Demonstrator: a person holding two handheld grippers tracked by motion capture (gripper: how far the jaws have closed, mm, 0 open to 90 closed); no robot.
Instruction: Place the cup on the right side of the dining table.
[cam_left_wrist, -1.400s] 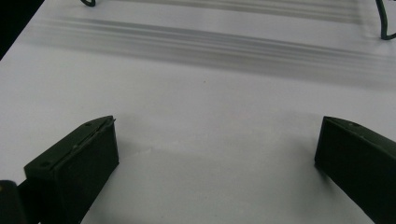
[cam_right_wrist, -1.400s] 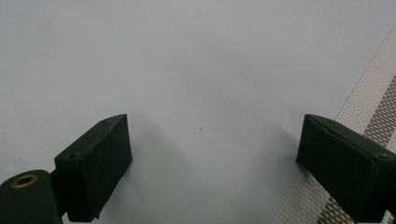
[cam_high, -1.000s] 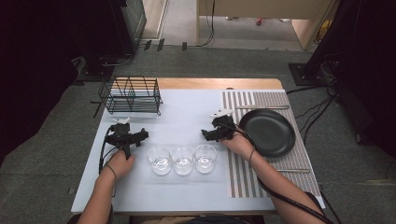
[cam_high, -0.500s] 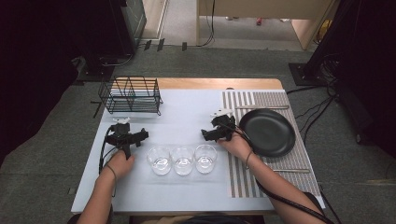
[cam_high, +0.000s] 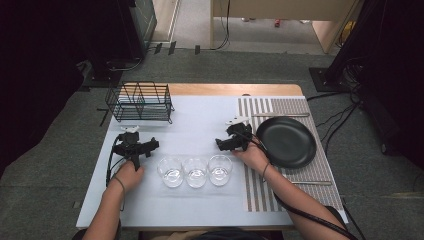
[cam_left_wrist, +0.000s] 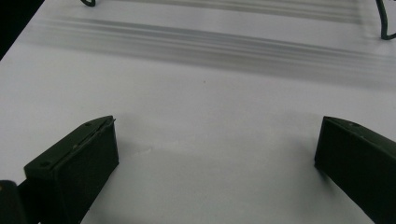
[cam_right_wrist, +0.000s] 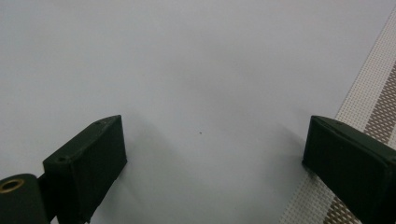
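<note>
- Your left tongs (cam_high: 134, 145) rest low over the desk (cam_high: 200, 117), jaws spread wide with nothing between them; in the left gripper view (cam_left_wrist: 212, 154) bare white desk surface lies between the two black jaws.
- Your right tongs (cam_high: 231, 140) are likewise spread wide and hold nothing; in the right gripper view (cam_right_wrist: 212, 154) the gap shows plain desk, and one jaw sits over the edge of the striped placemat (cam_right_wrist: 373, 93).
- The three glasses (cam_high: 196, 171) stand upright in a row, close side by side. Take this row as your landmark.
- Your left tongs sit just left of the row and slightly behind it, near but apart from the leftmost glass (cam_high: 171, 171).
- Your right tongs sit just behind the rightmost glass (cam_high: 220, 169), not touching it.
- Your right hand (cam_high: 254, 156) lies just right of the row.
- The black plate (cam_high: 286, 141) lies on the striped placemat, right of the row and beyond your right hand.
- The black wire rack (cam_high: 140, 102) stands well behind the row, towards the left, directly beyond your left tongs.
</note>
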